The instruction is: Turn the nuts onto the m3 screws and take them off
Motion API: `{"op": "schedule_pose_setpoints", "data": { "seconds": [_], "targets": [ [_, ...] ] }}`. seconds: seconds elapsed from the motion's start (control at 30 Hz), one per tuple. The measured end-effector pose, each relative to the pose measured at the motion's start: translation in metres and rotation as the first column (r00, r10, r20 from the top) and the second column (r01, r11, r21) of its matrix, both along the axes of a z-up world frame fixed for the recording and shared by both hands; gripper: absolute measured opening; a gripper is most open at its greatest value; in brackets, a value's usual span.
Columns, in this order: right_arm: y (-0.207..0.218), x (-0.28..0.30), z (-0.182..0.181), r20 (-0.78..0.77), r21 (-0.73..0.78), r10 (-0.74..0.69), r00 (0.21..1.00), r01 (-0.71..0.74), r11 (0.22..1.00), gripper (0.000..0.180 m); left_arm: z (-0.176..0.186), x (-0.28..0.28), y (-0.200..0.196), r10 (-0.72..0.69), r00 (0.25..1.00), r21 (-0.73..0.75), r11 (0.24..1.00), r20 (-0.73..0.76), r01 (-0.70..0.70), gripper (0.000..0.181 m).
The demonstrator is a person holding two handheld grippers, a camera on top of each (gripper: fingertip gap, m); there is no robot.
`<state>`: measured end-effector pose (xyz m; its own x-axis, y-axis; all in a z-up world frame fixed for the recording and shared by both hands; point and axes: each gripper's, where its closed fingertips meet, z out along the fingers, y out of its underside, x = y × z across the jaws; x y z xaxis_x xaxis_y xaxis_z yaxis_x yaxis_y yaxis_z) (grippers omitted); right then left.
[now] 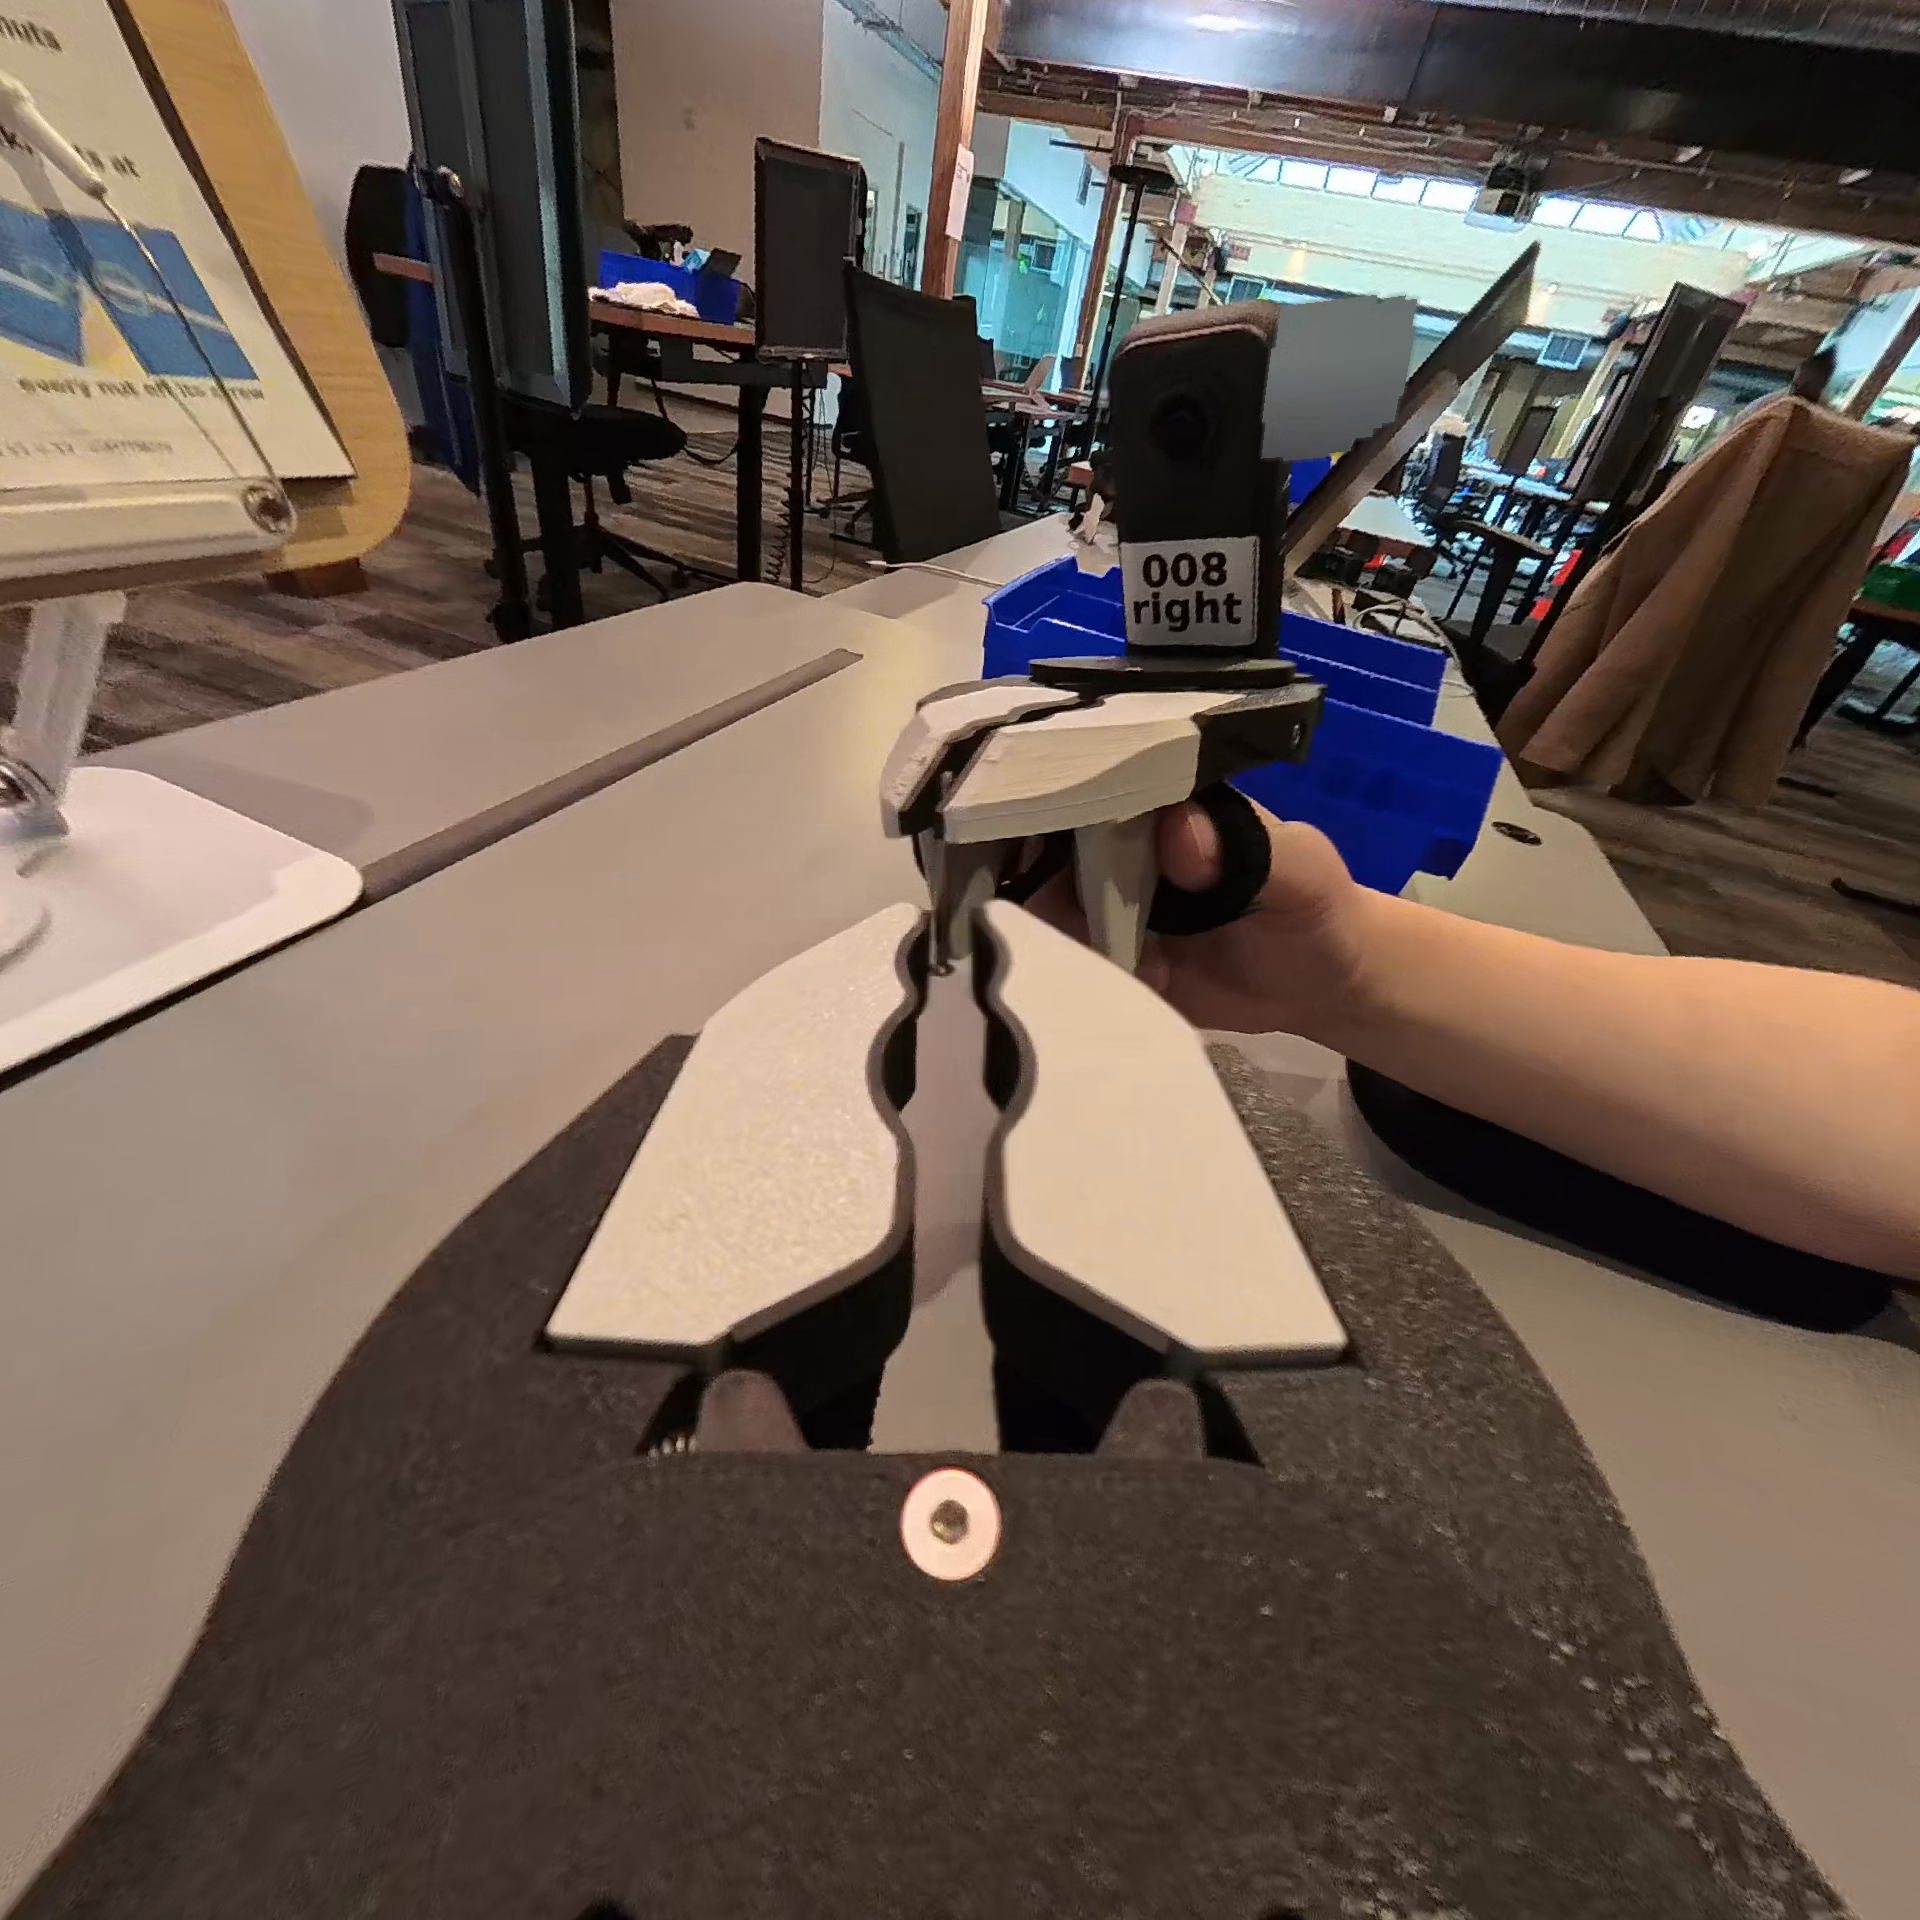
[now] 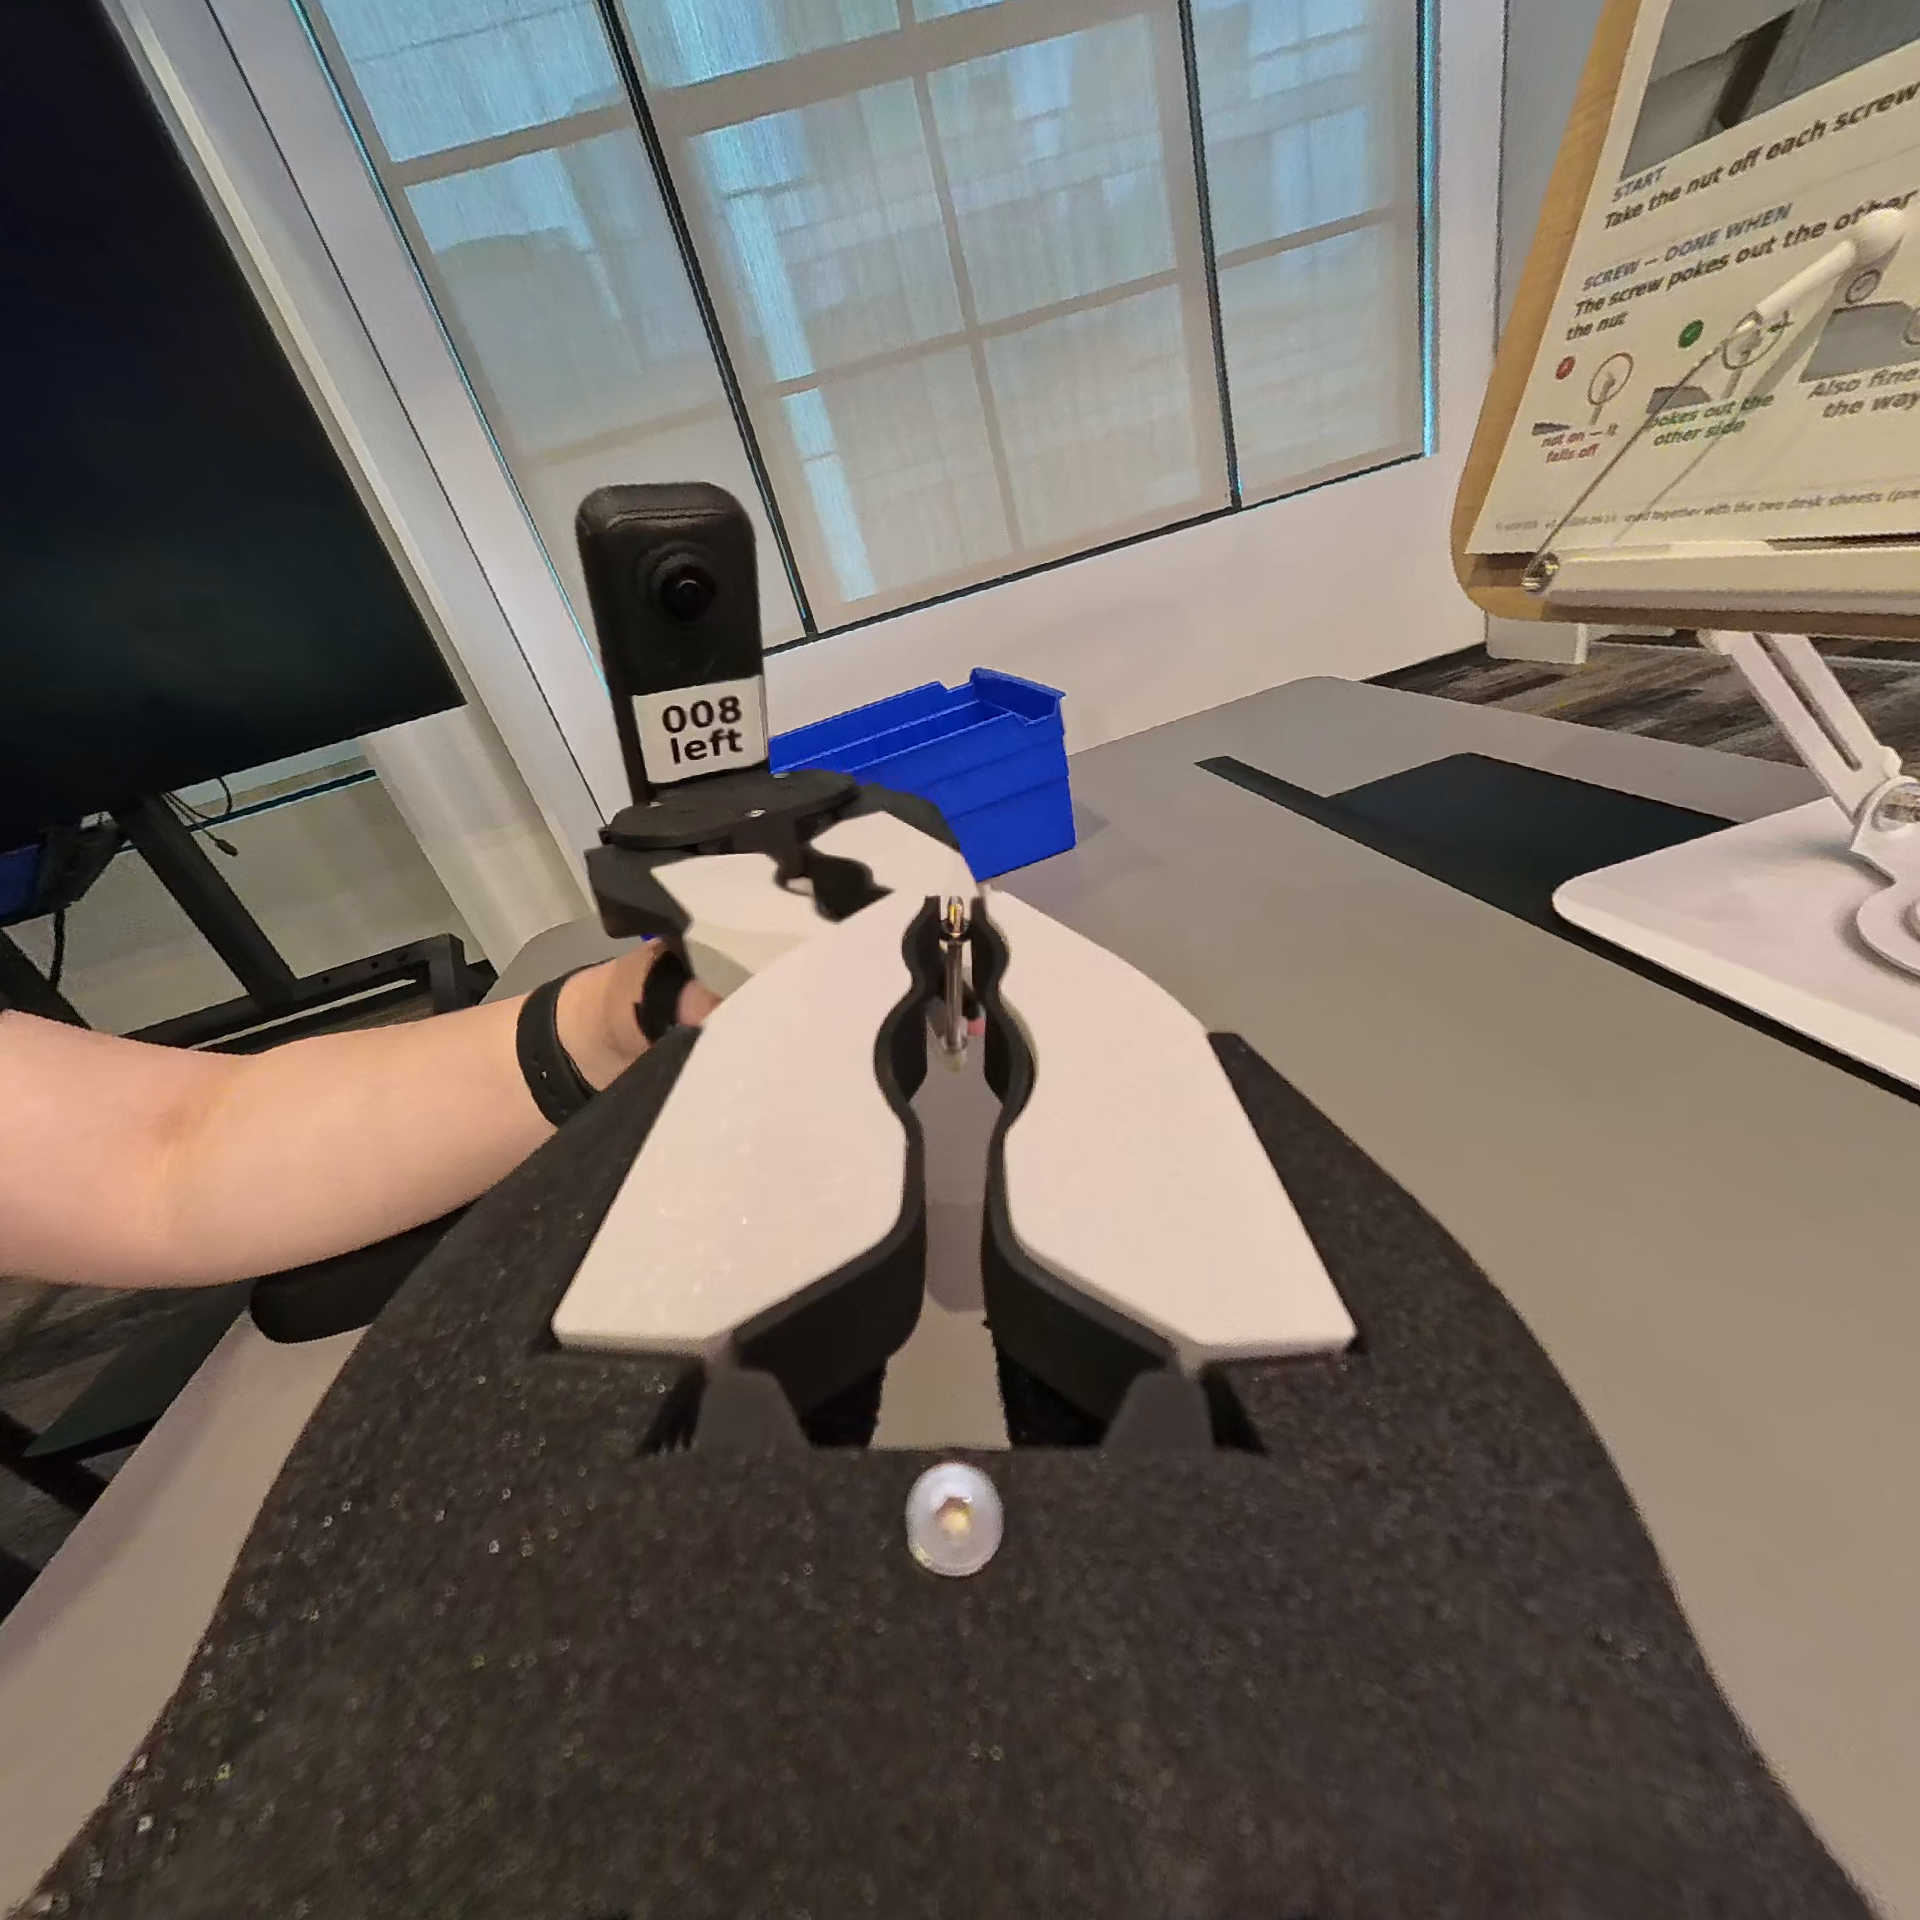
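A: Where's the M3 screw [image 2: 951, 987]?

B: In the slot of the right gripper [image 2: 951, 935], off the grey table [image 1: 520, 935]. Long axis runs along the fingers, pointing away from the right wrist camera. Near end sits in the scalloped recess. At the far end there's a bright ring, probably the nut [image 2: 954, 914].

A: Tongs on the right?

B: Drawn in close around the shank. From the left view its two fingers look pressed together, so I judge it is clamping the screw.

A: And the left gripper [image 1: 948, 935]?

B: Tips meet the screw's far end, crossing the right fingers at an angle. Narrow gap between its fingers, with the thin shank standing in it. Can't tell whether the pads bite on the nut or only bracket it: too small and partly hidden.

A: So which way does the nut lie from the left tongs?

B: Right at the tips, straight ahead. Left gripper is the nearer one to the nut; right has the shank. Screw axis stands roughly across the left gripper's fingers, which suits turning the nut about it.

A: Hand poses?

B: Right hand [image 1: 1247, 935] wraps its handle from below, gripper pitched nose-down, forearm coming in low from the right. Left hand [image 2: 613, 1018], with a black wristband, comes in level from the left.
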<state>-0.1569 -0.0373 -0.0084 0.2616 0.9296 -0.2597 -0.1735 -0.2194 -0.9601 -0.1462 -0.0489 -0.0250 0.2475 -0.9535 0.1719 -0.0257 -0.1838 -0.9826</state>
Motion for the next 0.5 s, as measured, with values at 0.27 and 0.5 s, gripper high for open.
{"op": "schedule_pose_setpoints", "data": {
  "seconds": [0.27,0.5],
  "targets": [
    [0.001,-0.003,-0.007,0.008,-0.071,0.028,1.000,-0.028,0.997,0.004,-0.005,-0.016,0.009,-0.039,0.999,-0.201,0.979,0.034,0.045,0.029],
    [-0.004,-0.013,-0.014,0.052,-0.074,0.059,0.997,-0.055,0.996,0.005,-0.017,-0.006,0.000,-0.094,0.995,-0.216,0.973,-0.029,0.086,0.023]
  ]
}}
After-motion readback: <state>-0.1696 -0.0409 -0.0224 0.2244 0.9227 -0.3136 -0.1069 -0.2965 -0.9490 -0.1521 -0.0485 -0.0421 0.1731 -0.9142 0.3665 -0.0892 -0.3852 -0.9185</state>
